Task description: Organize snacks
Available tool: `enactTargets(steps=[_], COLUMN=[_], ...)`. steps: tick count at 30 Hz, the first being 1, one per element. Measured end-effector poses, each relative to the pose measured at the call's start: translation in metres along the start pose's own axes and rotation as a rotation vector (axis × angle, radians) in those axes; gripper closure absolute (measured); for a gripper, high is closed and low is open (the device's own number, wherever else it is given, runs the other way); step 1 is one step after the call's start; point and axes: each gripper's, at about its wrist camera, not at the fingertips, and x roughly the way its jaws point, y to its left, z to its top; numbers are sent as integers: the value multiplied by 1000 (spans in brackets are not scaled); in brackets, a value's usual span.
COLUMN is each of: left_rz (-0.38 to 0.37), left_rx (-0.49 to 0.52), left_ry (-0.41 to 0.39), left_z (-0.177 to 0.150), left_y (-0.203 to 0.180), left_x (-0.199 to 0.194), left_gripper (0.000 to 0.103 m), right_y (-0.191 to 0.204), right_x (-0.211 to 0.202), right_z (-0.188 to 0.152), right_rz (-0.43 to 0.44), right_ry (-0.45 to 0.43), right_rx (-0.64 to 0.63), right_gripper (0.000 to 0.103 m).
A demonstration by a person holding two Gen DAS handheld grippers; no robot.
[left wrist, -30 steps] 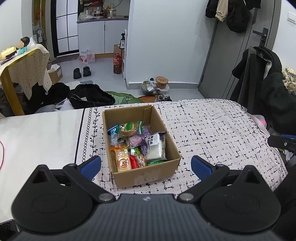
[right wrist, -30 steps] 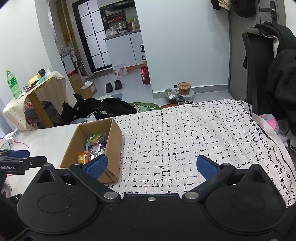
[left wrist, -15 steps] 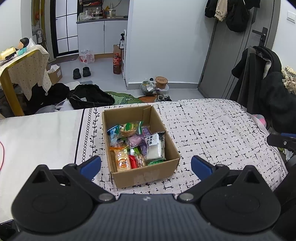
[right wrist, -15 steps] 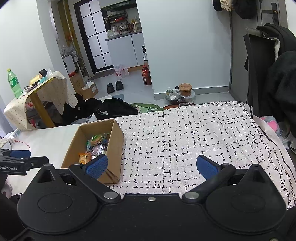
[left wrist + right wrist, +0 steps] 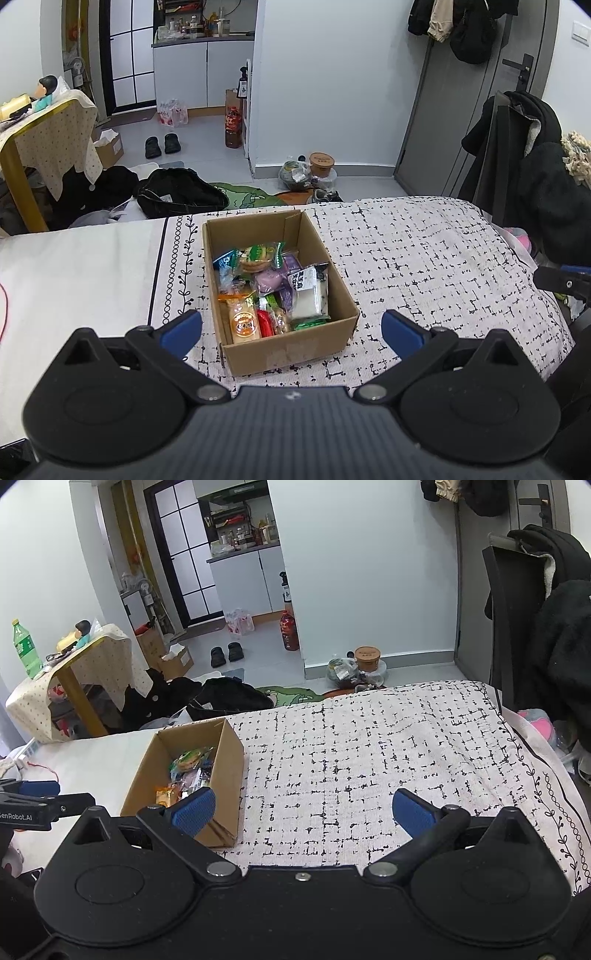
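An open cardboard box (image 5: pixel 332 295) stands on the patterned bedspread (image 5: pixel 424 266), packed with several wrapped snacks (image 5: pixel 271 286). My left gripper (image 5: pixel 291 328) is open and empty, hovering just in front of the box's near wall. In the right wrist view the box (image 5: pixel 231 760) is at the left with snacks (image 5: pixel 188 771) showing inside. My right gripper (image 5: pixel 303 808) is open and empty above the bedspread (image 5: pixel 369 760), to the right of the box. The left gripper's tip (image 5: pixel 40 805) shows at the far left.
A white sheet (image 5: pixel 74 280) covers the bed's left part. Beyond the bed's far edge lie a black bag (image 5: pixel 177 195), shoes (image 5: pixel 162 144) and a bottle (image 5: pixel 232 129) on the floor. A draped table (image 5: pixel 44 140) stands left; coats on a rack (image 5: pixel 524 166) hang right.
Both views have shifted only slightly; the box sits a little higher in the right wrist view. Both grippers stay open and empty.
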Motion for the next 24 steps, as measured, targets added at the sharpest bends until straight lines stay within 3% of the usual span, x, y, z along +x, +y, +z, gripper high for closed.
enactTargets(steps=[24], left_rz=[-14], left_rx=[-2], left_ry=[-19], left_z=[-3], left_y=[8], left_x=[-8], left_gripper=[0], right_y=[13], right_x=[-4], right_z=[-3], right_rz=[-12], right_ry=[-10], right_rx=[-30], right_gripper=[0])
